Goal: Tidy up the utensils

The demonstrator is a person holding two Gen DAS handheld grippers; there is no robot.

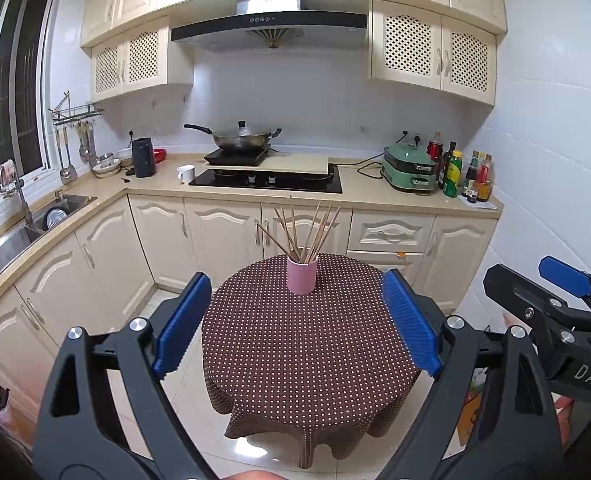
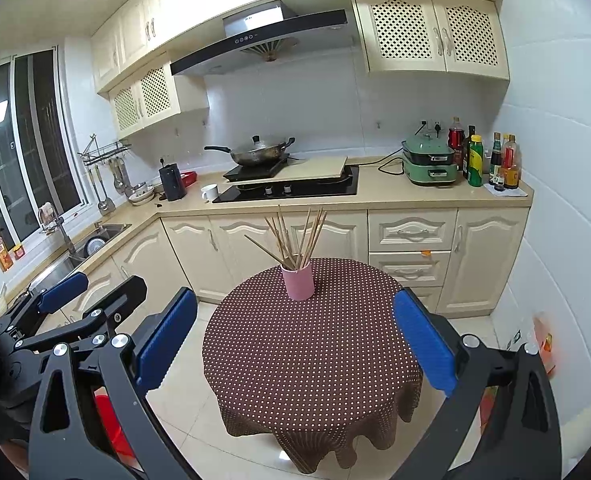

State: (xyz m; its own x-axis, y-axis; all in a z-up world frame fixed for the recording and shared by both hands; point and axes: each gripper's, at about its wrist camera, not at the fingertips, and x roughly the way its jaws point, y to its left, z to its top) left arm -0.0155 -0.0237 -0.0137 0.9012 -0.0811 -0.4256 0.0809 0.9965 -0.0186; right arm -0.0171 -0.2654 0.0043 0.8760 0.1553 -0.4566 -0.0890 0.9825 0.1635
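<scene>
A pink cup [image 1: 302, 276] stands at the far side of a small round table [image 1: 307, 360] with a brown dotted cloth. Several wooden chopsticks [image 1: 301, 230] stand fanned out in the cup. My left gripper [image 1: 297, 326] is open and empty, held above the table's near half. My right gripper [image 2: 295, 348] is open and empty too, also short of the cup [image 2: 298, 282] with its chopsticks [image 2: 291, 236]. The right gripper shows at the right edge of the left wrist view [image 1: 551, 292]. The left gripper shows at the left of the right wrist view [image 2: 83, 300].
Cream kitchen cabinets [image 1: 231, 240] and a counter run behind the table. On the counter stand a wok [image 1: 239, 138], a white mug [image 1: 186, 173], a green cooker [image 1: 409, 170] and bottles [image 1: 461, 174]. A sink [image 1: 35, 220] is at the left. Tiled floor surrounds the table.
</scene>
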